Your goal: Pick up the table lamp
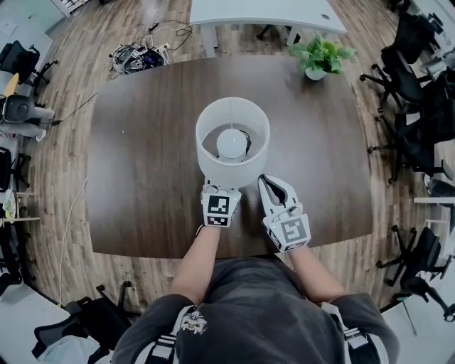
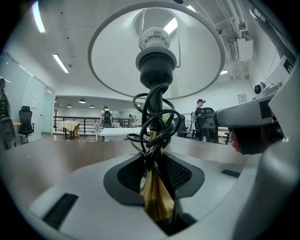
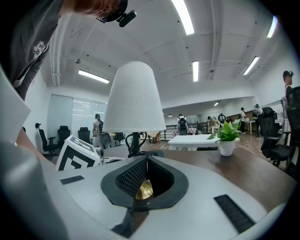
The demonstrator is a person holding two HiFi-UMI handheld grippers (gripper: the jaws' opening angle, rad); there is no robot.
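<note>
A table lamp with a white drum shade [image 1: 232, 142] stands in the middle of the dark wooden table [image 1: 142, 156]. My left gripper [image 1: 219, 189] reaches under the shade's near edge. In the left gripper view it [image 2: 157, 187] is shut on the lamp's brass stem [image 2: 154, 201], which has black cord [image 2: 154, 122] coiled round it below the bulb socket. My right gripper [image 1: 265, 180] sits just right of the lamp with its tips together [image 3: 146, 158]. A bit of brass [image 3: 143, 190] shows through the gap behind them. The shade [image 3: 135, 101] rises to the left there.
A potted green plant [image 1: 320, 57] [image 3: 228, 136] stands at the table's far right. A white table [image 1: 266, 14] is beyond, cables [image 1: 138, 55] lie on the floor at far left, and office chairs [image 1: 405, 85] crowd the right side.
</note>
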